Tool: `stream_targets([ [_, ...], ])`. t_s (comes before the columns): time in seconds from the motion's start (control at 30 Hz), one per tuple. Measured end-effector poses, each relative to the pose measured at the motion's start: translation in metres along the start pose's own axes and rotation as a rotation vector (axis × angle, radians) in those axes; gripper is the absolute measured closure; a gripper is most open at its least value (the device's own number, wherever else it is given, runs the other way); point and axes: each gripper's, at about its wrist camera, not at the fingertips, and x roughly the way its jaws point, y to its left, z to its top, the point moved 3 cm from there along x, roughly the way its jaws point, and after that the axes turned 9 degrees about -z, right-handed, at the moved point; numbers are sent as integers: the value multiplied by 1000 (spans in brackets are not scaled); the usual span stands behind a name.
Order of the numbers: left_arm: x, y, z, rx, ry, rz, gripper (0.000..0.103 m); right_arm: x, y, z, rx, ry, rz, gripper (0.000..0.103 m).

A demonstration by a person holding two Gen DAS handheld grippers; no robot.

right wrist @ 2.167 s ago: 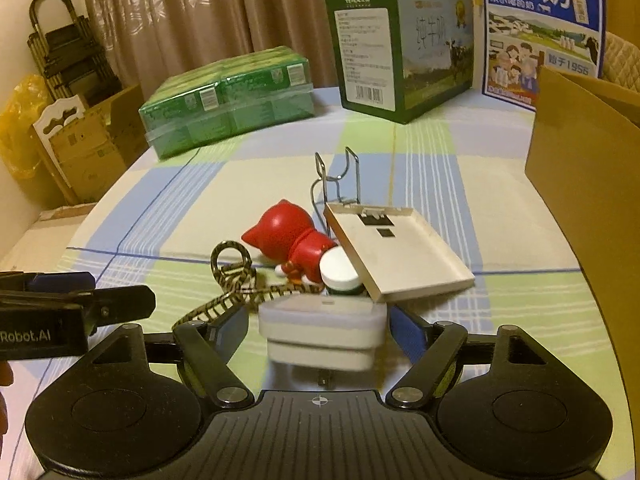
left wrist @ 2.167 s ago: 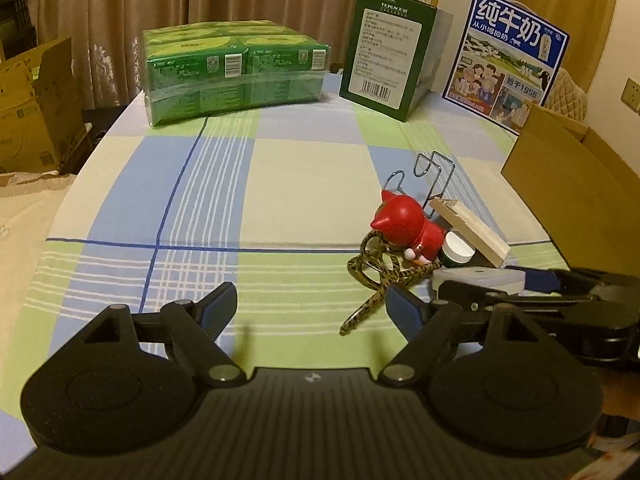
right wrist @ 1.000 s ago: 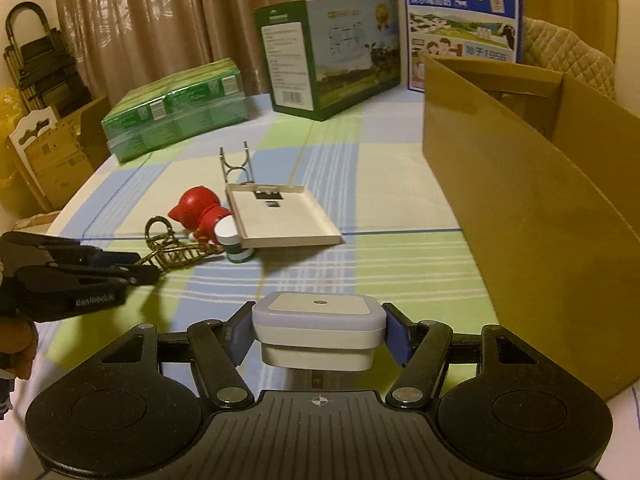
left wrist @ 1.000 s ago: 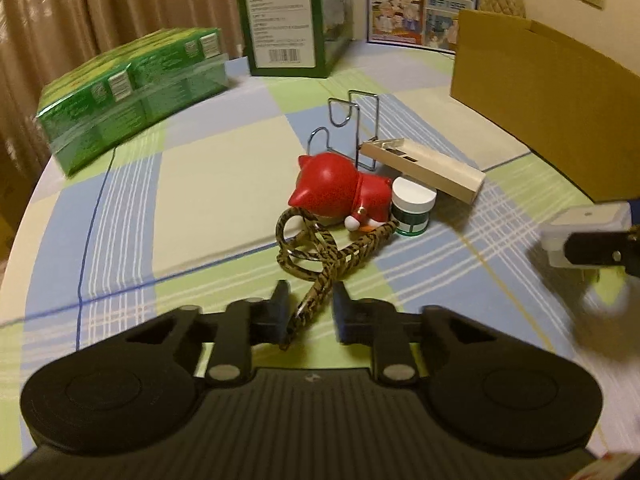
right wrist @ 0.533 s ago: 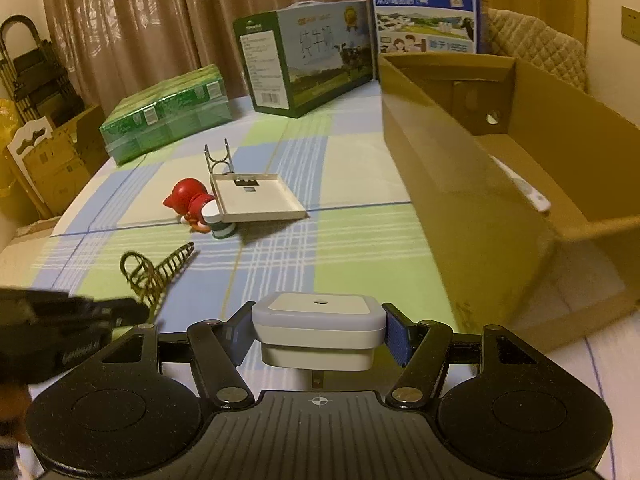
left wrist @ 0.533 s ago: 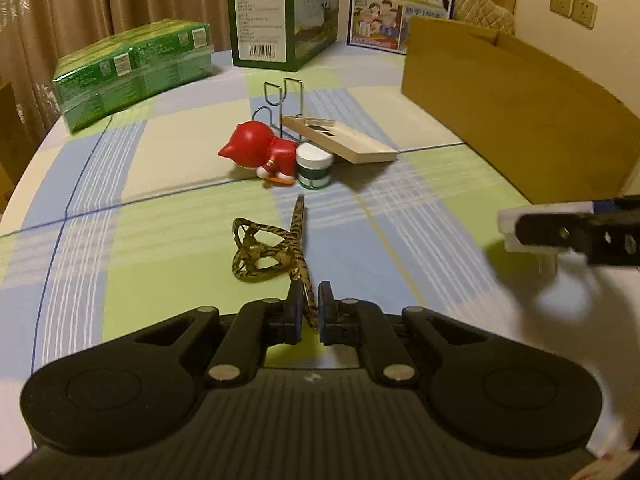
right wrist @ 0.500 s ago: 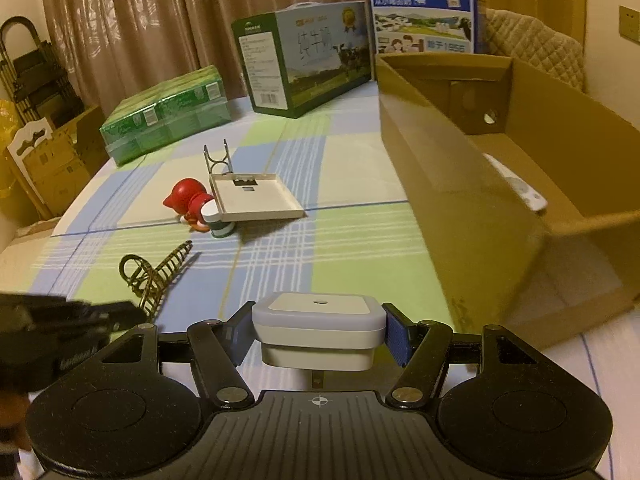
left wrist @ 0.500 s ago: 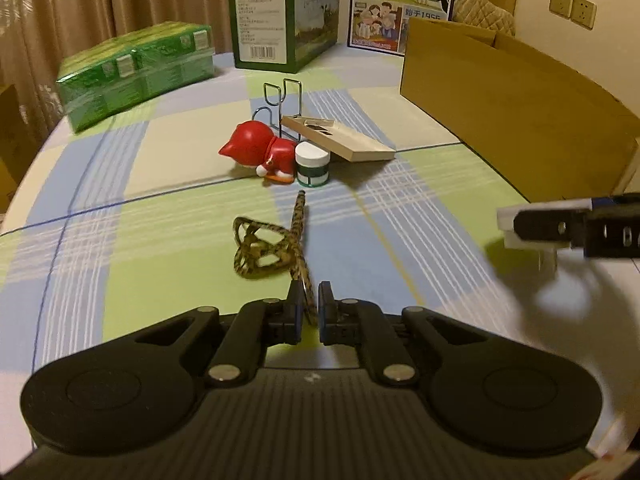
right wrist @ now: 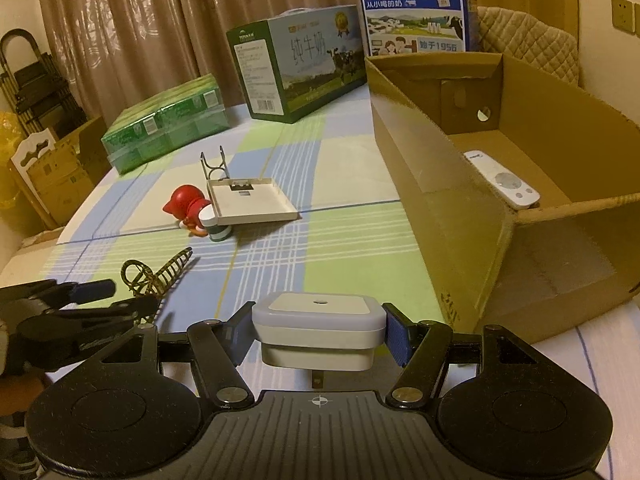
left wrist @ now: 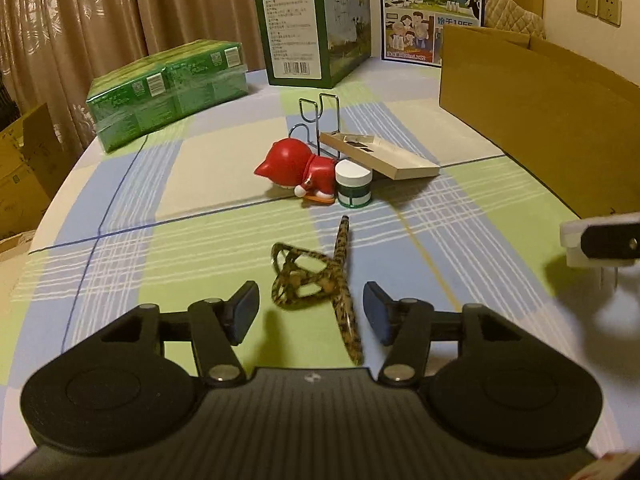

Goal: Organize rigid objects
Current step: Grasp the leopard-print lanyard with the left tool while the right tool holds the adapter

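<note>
Beside cardboard box [right wrist: 452, 216]: red figurine [right wrist: 186, 206], jar [right wrist: 218, 228].

Black left tongs [left wrist: 310, 312], black right tongs [right wrist: 318, 334], blue pads [left wrist: 245, 308], silver screws

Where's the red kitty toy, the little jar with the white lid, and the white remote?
red cat figurine [left wrist: 294, 164], left wrist view, on its round head.
small jar [left wrist: 353, 173], left wrist view, on its white lid.
white remote control [right wrist: 505, 182], right wrist view, on its middle, inside the cardboard box [right wrist: 436, 184].
</note>
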Motion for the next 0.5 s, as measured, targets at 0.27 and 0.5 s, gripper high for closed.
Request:
stream_targets([
  [0.27, 23, -3, 5, 38, 17, 39, 58, 9, 0, 0, -2, 2, 4, 41],
  [0.5, 22, -3, 4, 24, 19, 43, 67, 14, 4, 1, -12, 0, 6, 41],
])
